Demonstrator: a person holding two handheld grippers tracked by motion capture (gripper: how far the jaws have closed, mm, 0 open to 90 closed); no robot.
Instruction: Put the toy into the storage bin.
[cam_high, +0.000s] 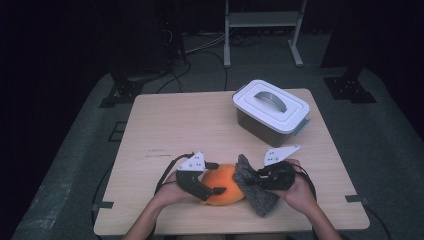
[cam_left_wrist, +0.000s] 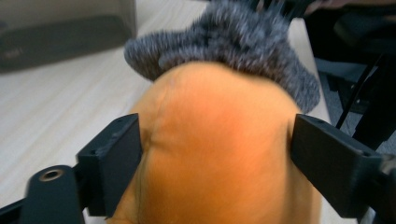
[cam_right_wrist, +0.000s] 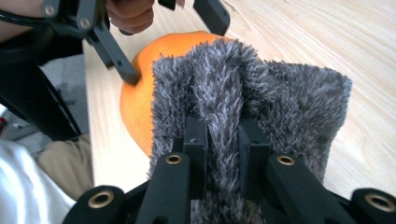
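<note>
An orange ball (cam_high: 223, 192) lies on the wooden table (cam_high: 175, 125) near its front edge. My left gripper (cam_high: 218, 177) reaches over it from the left, and in the left gripper view (cam_left_wrist: 215, 154) its two black pads (cam_left_wrist: 116, 158) sit against the ball's (cam_left_wrist: 215, 135) sides. A grey fuzzy cloth (cam_high: 262, 202) leans on the ball's right side. My right gripper (cam_high: 250, 180) is shut on a fold of the cloth (cam_right_wrist: 280, 102), its jaws (cam_right_wrist: 223, 140) pinching the pile. The right gripper view also shows the ball (cam_right_wrist: 140, 102) behind the cloth.
A grey box (cam_high: 270, 107) with a white handled lid stands at the back right of the table; its dark wall (cam_left_wrist: 60, 37) shows in the left gripper view. The person's hands hold both grippers at the front edge.
</note>
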